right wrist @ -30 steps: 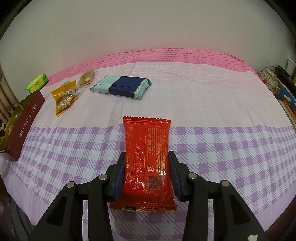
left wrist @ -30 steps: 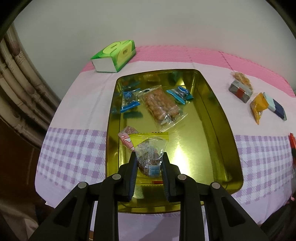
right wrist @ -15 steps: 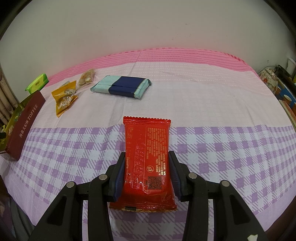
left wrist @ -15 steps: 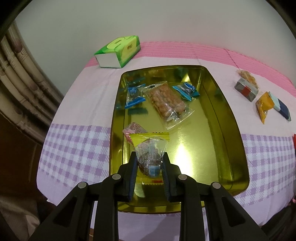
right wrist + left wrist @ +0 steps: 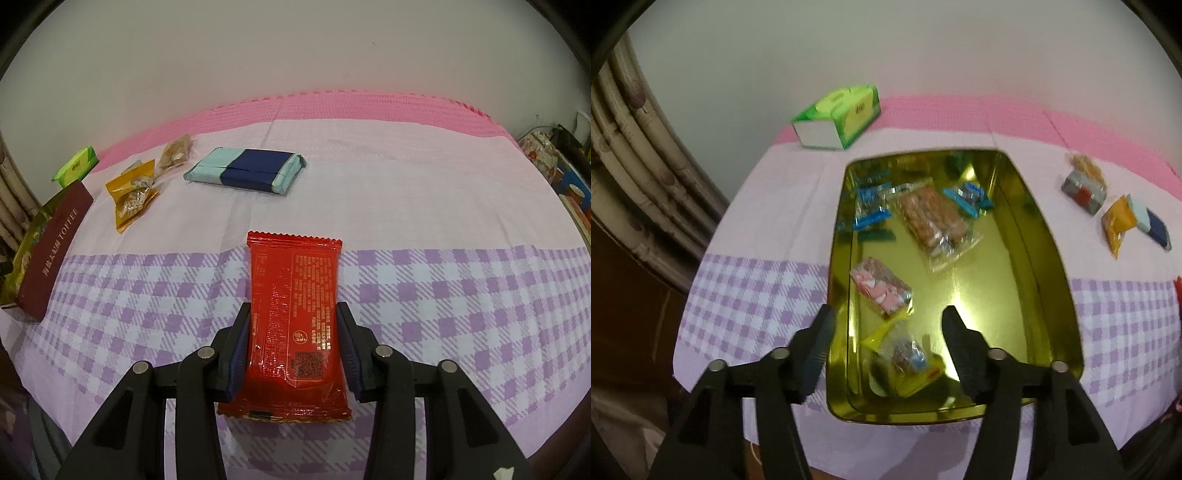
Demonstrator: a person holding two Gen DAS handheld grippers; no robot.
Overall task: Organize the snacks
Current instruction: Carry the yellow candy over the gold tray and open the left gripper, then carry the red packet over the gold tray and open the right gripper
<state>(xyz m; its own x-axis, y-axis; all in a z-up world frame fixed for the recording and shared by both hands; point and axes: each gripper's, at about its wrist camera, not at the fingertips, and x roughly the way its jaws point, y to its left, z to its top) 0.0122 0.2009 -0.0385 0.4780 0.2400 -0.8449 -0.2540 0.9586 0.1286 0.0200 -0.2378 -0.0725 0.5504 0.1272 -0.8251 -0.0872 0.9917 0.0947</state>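
The left gripper (image 5: 886, 332) is hanging wide open and empty over the gold tin (image 5: 1049, 266), with the yellow-edged snack packet (image 5: 905, 356) lying inside at the near end. The right gripper (image 5: 291, 341) is clamping the red packet (image 5: 295, 314) low over the checked tablecloth (image 5: 461, 295). I judge the tin drop done; next, the red packet is needing carrying across into the tin.

Plain white wall (image 5: 295, 48) behind a table with pink-and-lilac checked cloth (image 5: 461, 295)

Black gripper (image 5: 886, 332) (silver screws), blue pads (image 5: 238, 347).
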